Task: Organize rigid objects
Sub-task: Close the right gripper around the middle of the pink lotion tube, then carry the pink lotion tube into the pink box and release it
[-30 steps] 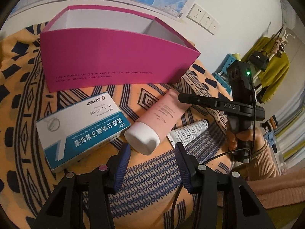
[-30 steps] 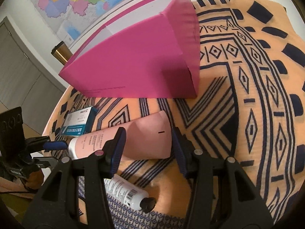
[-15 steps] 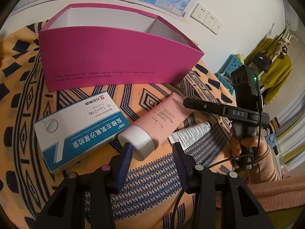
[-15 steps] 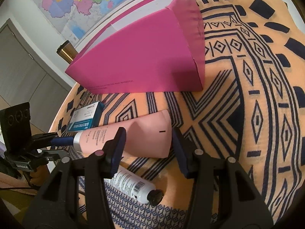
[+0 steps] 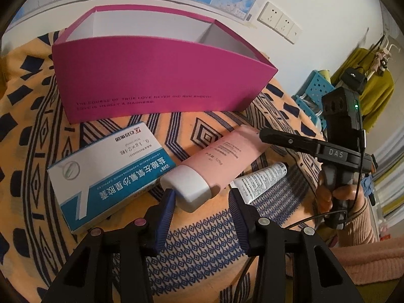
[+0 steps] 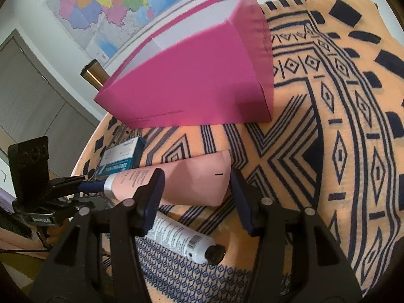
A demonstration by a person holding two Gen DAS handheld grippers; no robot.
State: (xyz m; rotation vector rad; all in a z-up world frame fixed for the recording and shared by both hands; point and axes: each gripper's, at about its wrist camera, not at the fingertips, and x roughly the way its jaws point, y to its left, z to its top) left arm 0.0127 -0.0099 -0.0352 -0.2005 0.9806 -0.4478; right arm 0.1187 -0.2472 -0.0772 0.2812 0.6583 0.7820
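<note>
A pink tube (image 5: 222,156) with a white cap (image 5: 186,184) lies on the orange patterned cloth. My left gripper (image 5: 202,192) has the cap between its fingertips; the cap touches the left finger and a gap shows at the right one. The tube's flat end (image 6: 202,176) sits between the fingers of my right gripper (image 6: 196,174), whose jaws are opening. A blue and white medicine box (image 5: 108,176) lies left of the tube. A small white tube (image 6: 184,240) with a black cap lies under my right gripper. Behind them stands the open pink box (image 5: 161,83).
A person's hand (image 5: 338,194) in a pink sleeve holds the right gripper at the table's right edge. A brass-coloured cylinder (image 6: 93,74) stands behind the pink box. Wall sockets (image 5: 280,22) and a map are on the wall behind.
The pink tube has slid toward the left gripper, so its cap now sits between the fingertips. The left jaws narrowed slightly. The right jaws widened a little around the tube's end.
</note>
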